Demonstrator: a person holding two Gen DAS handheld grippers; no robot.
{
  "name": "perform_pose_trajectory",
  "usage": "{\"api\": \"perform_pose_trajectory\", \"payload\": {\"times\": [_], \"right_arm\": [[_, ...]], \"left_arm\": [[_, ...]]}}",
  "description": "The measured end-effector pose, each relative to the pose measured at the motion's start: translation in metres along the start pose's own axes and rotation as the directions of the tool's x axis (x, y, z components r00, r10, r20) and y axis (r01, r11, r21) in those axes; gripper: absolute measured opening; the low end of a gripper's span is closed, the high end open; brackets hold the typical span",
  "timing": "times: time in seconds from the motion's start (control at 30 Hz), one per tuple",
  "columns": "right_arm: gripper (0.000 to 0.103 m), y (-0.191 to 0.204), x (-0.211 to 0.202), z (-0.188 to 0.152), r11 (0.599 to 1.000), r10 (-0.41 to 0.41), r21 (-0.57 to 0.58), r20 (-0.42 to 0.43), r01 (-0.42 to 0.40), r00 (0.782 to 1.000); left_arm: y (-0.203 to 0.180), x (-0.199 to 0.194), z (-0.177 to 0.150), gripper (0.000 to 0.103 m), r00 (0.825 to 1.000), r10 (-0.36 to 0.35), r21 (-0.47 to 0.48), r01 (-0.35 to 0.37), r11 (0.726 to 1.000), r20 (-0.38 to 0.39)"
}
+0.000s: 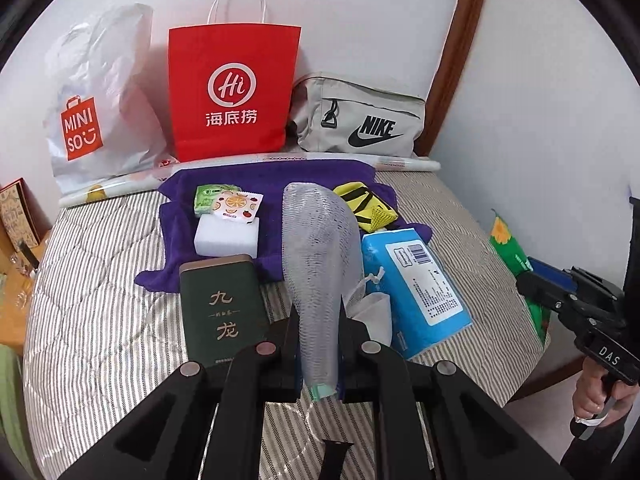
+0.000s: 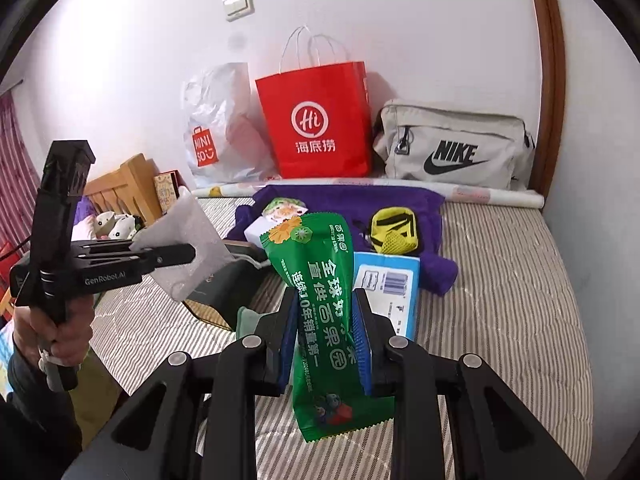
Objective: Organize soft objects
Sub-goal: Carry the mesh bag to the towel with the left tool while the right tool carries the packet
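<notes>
We hold both things above the striped bed [image 1: 100, 264]: left gripper [image 1: 318, 344] pinching a limp, featherlight mesh pouch [image 1: 320, 248] near its lower end, right gripper [image 2: 326, 332] clamped mid-length on a slippery, crinkly green packet [image 2: 324, 300].

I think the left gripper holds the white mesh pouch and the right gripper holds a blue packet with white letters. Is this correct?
Not quite: the packet in the right gripper is green, not blue, as the right wrist view shows. Its letters are white. The left gripper does hold the white mesh pouch.
</notes>
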State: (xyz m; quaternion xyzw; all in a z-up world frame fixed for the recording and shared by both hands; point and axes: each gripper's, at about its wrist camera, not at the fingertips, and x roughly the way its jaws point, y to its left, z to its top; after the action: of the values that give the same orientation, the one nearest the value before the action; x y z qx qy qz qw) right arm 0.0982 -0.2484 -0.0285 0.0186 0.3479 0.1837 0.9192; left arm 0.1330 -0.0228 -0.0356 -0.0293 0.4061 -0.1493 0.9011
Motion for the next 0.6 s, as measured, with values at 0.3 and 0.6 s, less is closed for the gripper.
{"api": "perform_pose_trajectory", "payload": {"times": [0.3,0.6], "right_arm": [[0.026,-0.006,0.009,0.005,1.0,0.003,0.001,-0.005,-0.003,1.0],[0.026,-0.016,0.027,0.014,1.0,-0.002,0.014,-0.02,0.002,1.0]], "left_arm": [[0.003,0.019,0.005,0.011,1.0,0.006,-0.008,-0.006,1.0,-0.031],[0.009,0.041,0.02,0.011,0.999,0.004,-0.015,-0.005,1.0,-0.054]]}}
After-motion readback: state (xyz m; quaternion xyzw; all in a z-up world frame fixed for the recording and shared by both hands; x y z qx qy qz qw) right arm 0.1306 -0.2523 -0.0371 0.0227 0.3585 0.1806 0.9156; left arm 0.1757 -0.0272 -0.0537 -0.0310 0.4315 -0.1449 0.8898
